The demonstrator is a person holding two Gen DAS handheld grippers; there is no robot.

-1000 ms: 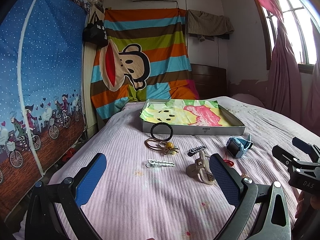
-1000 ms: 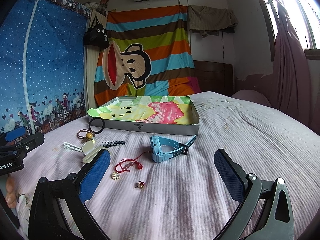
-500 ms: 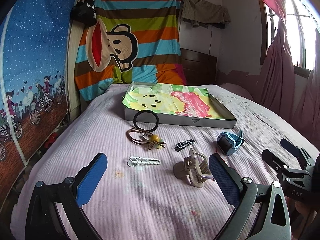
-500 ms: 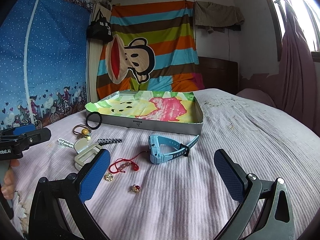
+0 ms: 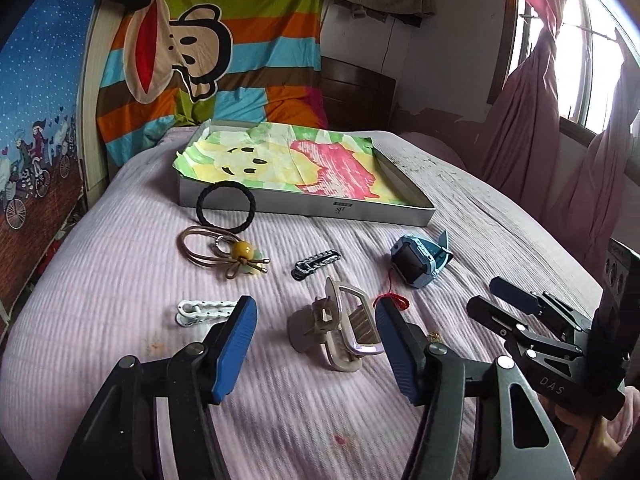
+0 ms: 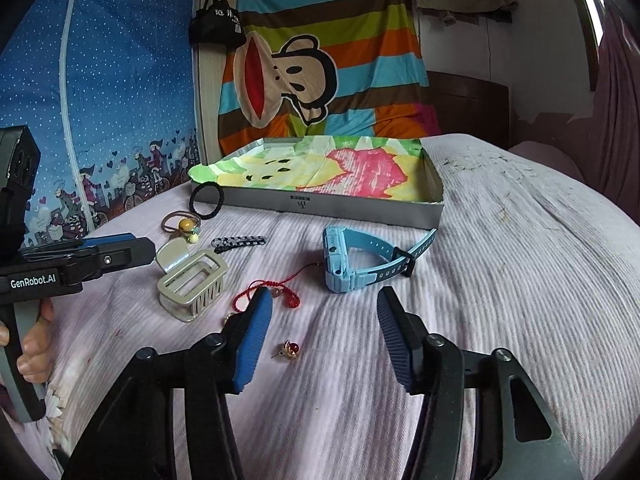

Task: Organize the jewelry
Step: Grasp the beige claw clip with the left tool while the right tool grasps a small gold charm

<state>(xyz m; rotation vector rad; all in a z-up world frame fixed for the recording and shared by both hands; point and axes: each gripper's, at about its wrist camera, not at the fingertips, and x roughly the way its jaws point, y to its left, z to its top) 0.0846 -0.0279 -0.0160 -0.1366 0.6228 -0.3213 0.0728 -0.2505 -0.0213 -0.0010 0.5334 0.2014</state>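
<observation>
Left claw is spread wide w/ nothing gripped; its blue pads flank a beige hair claw clip that lies on the bed between them, no contact visible; a white hair clip sits just beside the left pad, partly hidden behind it; farther out on the bed are a black patterned barrette, a brown hair tie w/ a yellow bead, and a black hair tie leaning against the front wall of a grey tray lined w/ bright cartoon paper; a blue smartwatch lies to the right, a red cord bracelet just beside the right pad. Right claw is also wide open and empty, hovering low over the bed; a small gold earring w/ a red stone lies on the sheet between its fingers, nearer the left one; the red cord bracelet is partly behind that left finger; the smartwatch lies just ahead, strap toward the tray; the beige clip is off to the left, near the other gripper, held by a hand at the frame edge; a striped monkey-face cloth hangs on the far wall.
</observation>
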